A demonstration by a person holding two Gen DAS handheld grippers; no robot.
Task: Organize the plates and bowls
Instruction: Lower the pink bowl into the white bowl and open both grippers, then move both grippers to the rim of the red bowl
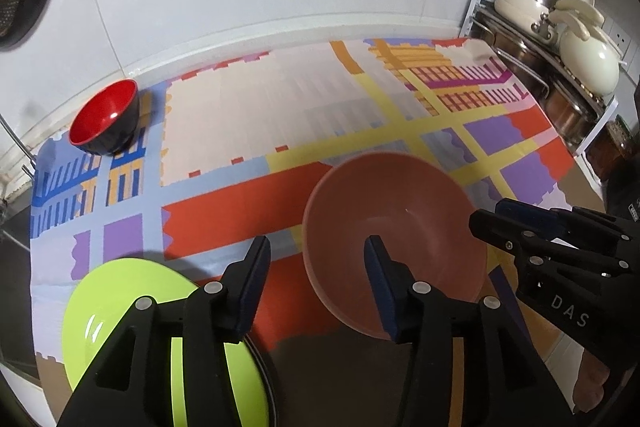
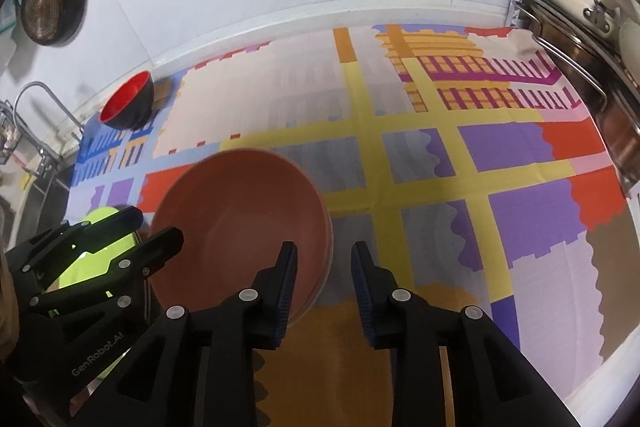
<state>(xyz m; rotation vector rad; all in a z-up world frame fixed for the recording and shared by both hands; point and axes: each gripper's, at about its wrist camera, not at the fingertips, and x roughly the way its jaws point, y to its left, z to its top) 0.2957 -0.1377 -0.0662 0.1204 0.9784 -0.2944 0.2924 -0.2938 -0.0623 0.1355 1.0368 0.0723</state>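
Observation:
A large pink bowl [image 1: 400,219] [image 2: 240,219] stands upright on the patterned cloth [image 1: 280,99]. My left gripper [image 1: 317,255] is open and straddles the bowl's left rim, one finger inside and one outside, neither pad pressing. My right gripper [image 2: 325,259] is open across the right rim in the same way. A lime green plate [image 1: 120,299] [image 2: 100,223] lies left of the pink bowl, partly hidden by the left gripper. A small bowl, red inside and black outside [image 1: 106,117] [image 2: 128,105], sits at the cloth's far left corner.
A metal rack with cream pots and steel pans [image 1: 560,59] stands at the right edge of the counter. A tap [image 2: 36,95] and a sink lie at the far left, with a pan [image 2: 44,11] hanging on the white wall behind.

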